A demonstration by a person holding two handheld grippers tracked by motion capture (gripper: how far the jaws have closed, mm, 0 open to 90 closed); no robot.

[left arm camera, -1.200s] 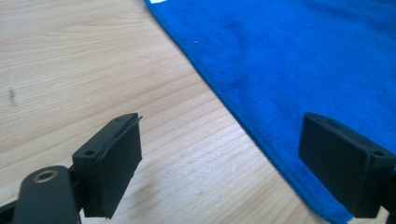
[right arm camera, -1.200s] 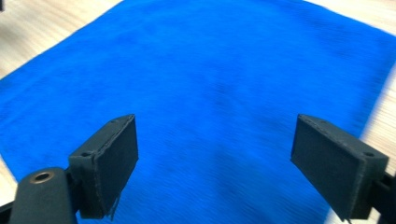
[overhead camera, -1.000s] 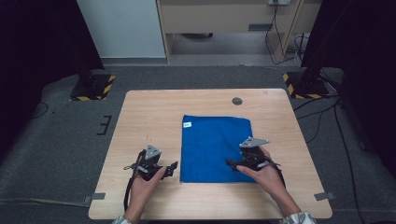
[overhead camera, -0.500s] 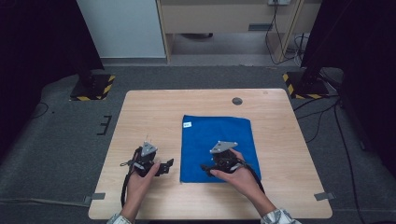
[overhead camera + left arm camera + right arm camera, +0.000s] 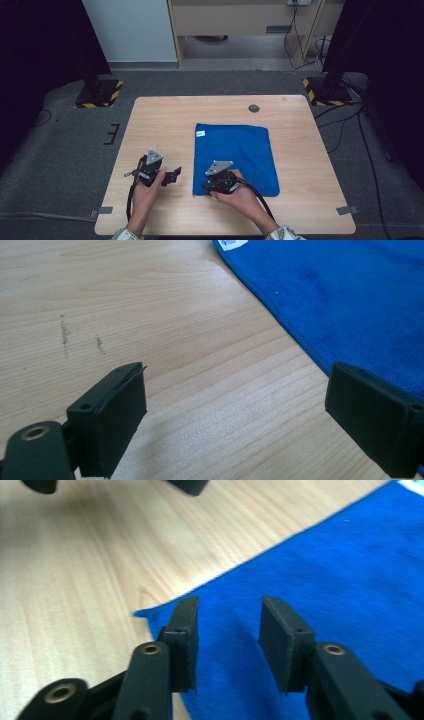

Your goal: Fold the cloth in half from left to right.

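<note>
The blue cloth [image 5: 235, 157] lies flat on the wooden table [image 5: 165, 120], right of centre, its white tag [image 5: 200, 133] at the cloth's 10 o'clock corner. The right gripper [image 5: 206, 186] sits over the 7 o'clock corner, its jaws narrowed and just been closing, with the cloth beneath them but not pinched. The left gripper [image 5: 175, 175] rests at the cloth's 8 o'clock, jaws wide over bare wood.

A light wooden table [image 5: 165, 120] carries a flat blue cloth [image 5: 240, 150] right of its middle.
</note>
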